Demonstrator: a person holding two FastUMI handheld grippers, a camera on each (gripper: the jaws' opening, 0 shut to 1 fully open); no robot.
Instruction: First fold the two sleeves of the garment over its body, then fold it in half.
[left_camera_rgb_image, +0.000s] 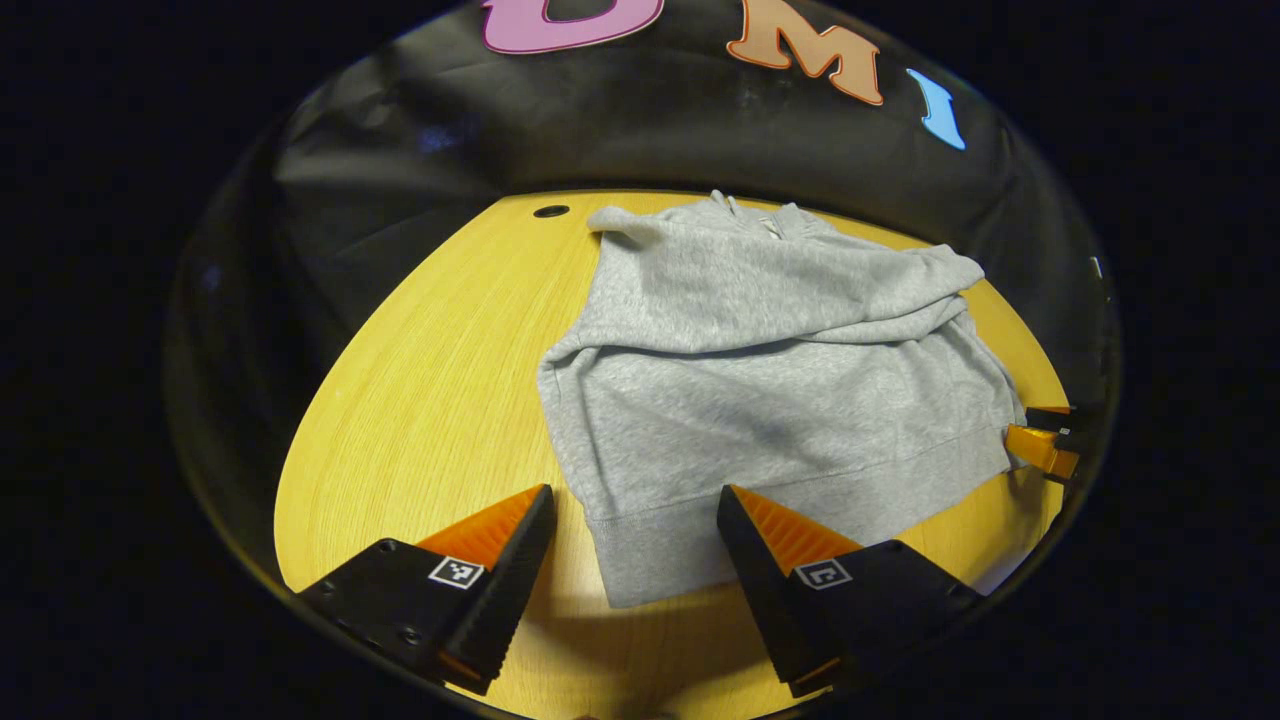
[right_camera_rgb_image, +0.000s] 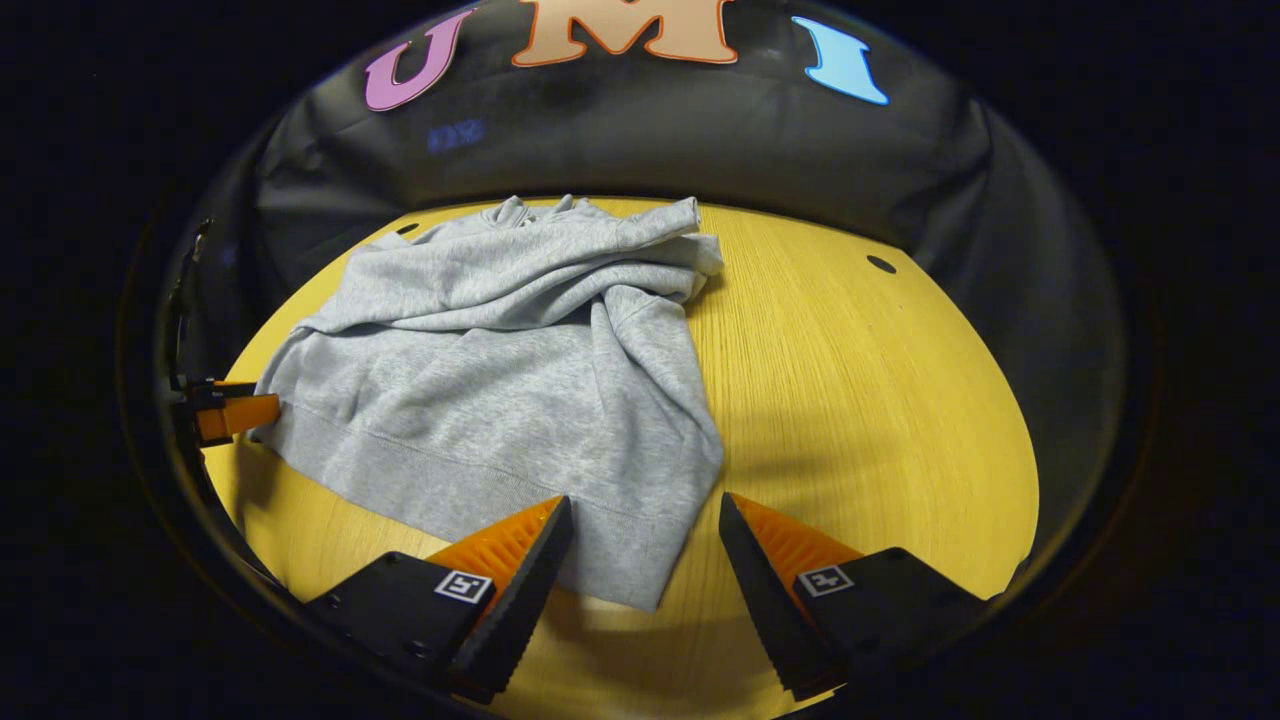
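Left gripper (left_camera_rgb_image: 635, 525), at 6 o'clock in the left gripper view, stands with jaws wide apart and holds nothing; the near hem corner of the grey garment (left_camera_rgb_image: 760, 400) lies between its fingers, not yet pinched; the garment rests flat on the wooden table (left_camera_rgb_image: 420, 400), occupying the centre of that view through to 3 o'clock, with both sleeves judged already laid across the body and the half-fold not yet done; right gripper (right_camera_rgb_image: 645, 530), at 6 o'clock in the right gripper view, is likewise fully spread and empty, with the opposite hem corner lying between its fingers; here the garment runs from centre toward 9 o'clock. Risks, as judgement: the corners lie slightly off-centre in each gap, so a closing finger may catch one layer only, or slide over the cloth and grip air; uneven lifting by the two grippers would skew the fold line; the upper sleeve sits bunched and loose near 12 o'clock, and a hasty lift could shake it off the body and undo the sleeve step. Surroundings: a cable hole (right_camera_rgb_image: 881, 264) is set in the table at 2 o'clock in the right gripper view, well apart from the garment; nothing obstructs the fold path.
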